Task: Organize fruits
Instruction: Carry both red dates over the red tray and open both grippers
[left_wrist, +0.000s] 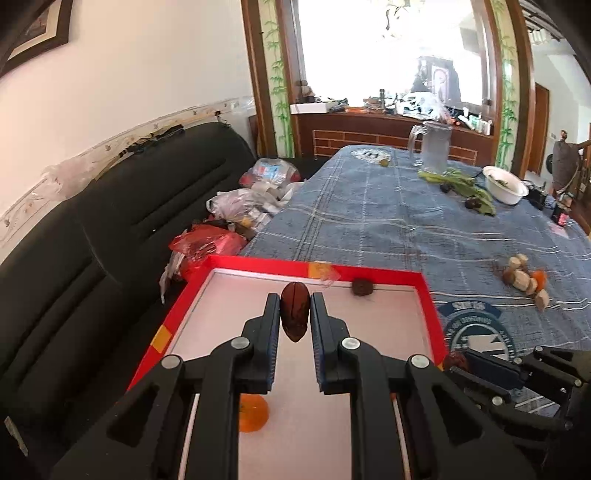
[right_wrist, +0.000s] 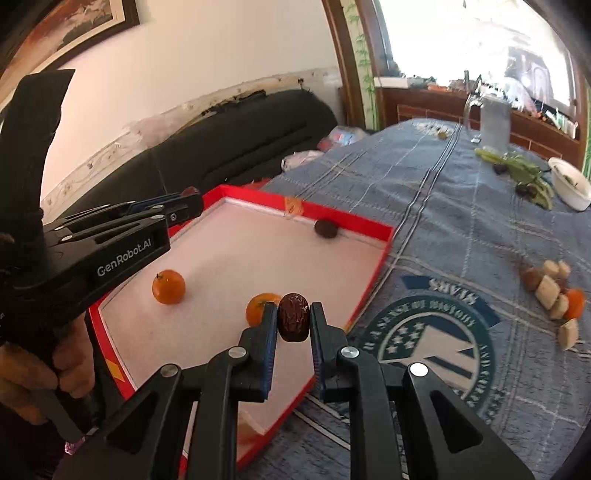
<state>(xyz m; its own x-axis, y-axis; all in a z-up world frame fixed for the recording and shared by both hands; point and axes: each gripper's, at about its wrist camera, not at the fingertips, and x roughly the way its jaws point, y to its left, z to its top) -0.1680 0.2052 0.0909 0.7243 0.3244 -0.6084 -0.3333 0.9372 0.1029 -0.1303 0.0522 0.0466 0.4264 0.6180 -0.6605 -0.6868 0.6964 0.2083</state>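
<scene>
Both pairs of fingers are clamped on dried dates, the left gripper and right gripper over the red tray, where either rounded date could roll off if released high.

A blue plaid cloth is covering the surface, bearing a round printed emblem. At the far end of that cloth a clear glass pitcher is standing upright, with a white bowl sitting to its right. Left of the cloth a black sofa is running along the wall, and crumpled plastic bags are lying between sofa and cloth. A framed picture is hanging above the sofa.
</scene>
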